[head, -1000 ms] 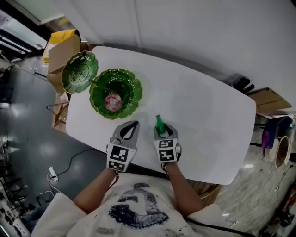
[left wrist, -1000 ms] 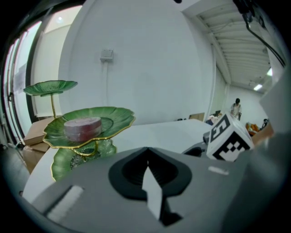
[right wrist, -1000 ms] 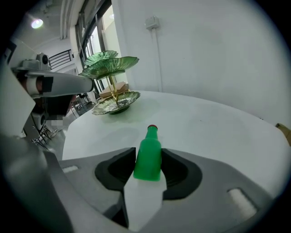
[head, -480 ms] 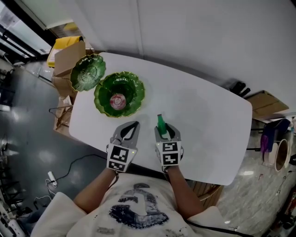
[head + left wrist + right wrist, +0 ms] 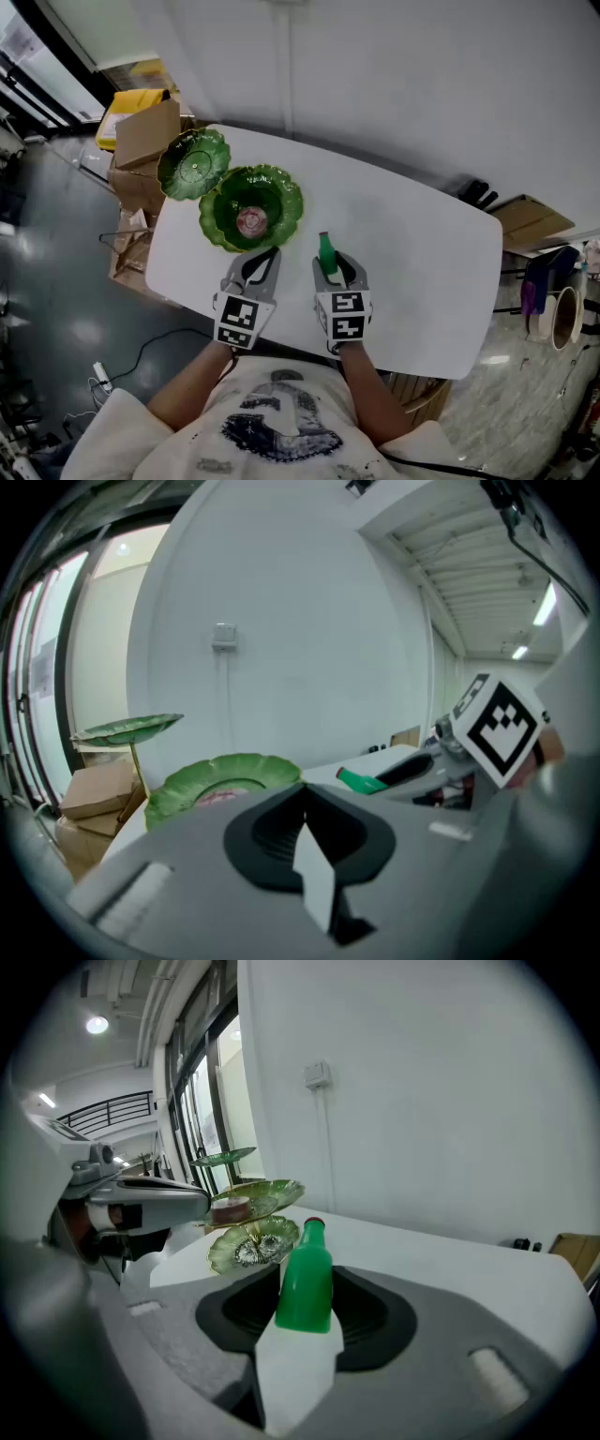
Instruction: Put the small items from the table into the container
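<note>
A small green bottle [image 5: 326, 253] with a red cap stands upright between the jaws of my right gripper [image 5: 329, 266], which is shut on it above the white table [image 5: 422, 262]. In the right gripper view the green bottle [image 5: 305, 1283] fills the middle of the right gripper [image 5: 302, 1312]. My left gripper [image 5: 266, 258] hovers beside it, shut and holding nothing; the left gripper [image 5: 302, 797] shows its tips meeting. Ahead to the left stands a green tiered leaf dish [image 5: 272, 192], and a small pink item [image 5: 249, 221] lies in its big bowl. The small top plate [image 5: 193, 162] sits above.
Cardboard boxes [image 5: 145, 131] and a yellow object [image 5: 131, 98] stand on the floor past the table's far left corner. Another box [image 5: 530, 220] lies off the right end. A plain wall [image 5: 403, 84] runs behind the table. The near table edge lies just under my wrists.
Both grippers have risen off the table, the right one carrying the green bottle up with it. The green dish now sits closer to the left gripper in the head view.
</note>
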### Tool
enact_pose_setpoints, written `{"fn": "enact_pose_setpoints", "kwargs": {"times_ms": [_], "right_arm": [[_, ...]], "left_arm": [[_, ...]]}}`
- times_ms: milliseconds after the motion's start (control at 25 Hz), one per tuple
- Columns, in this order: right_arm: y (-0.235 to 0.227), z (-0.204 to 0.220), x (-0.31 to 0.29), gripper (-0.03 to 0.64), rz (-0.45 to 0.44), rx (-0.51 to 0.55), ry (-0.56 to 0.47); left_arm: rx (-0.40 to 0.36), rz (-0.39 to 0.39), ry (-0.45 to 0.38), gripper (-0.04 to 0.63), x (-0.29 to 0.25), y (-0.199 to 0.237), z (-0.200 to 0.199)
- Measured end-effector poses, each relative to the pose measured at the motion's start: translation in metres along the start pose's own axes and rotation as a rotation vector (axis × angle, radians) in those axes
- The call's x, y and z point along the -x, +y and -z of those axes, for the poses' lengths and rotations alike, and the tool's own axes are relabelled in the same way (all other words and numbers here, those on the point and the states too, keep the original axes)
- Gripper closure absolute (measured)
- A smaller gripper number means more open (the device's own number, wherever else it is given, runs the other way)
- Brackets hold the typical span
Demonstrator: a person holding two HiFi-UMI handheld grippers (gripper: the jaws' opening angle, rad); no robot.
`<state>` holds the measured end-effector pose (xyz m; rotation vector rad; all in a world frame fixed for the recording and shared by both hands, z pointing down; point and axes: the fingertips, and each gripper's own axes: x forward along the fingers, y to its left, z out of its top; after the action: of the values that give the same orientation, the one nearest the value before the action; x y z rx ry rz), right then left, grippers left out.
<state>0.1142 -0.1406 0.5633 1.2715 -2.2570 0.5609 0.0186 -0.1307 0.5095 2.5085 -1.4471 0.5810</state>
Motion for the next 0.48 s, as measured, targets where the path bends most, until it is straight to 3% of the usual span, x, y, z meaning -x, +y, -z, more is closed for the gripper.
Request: {"fn": "enact_pose_setpoints", "kwargs": {"times_ms": [480], "right_arm": [[0.042, -0.068, -0.022, 0.445, 0.028, 0.082, -0.054]], "left_arm": [[-0.008, 0.013, -0.047, 0.606, 0.009, 0.064, -0.019]]}}
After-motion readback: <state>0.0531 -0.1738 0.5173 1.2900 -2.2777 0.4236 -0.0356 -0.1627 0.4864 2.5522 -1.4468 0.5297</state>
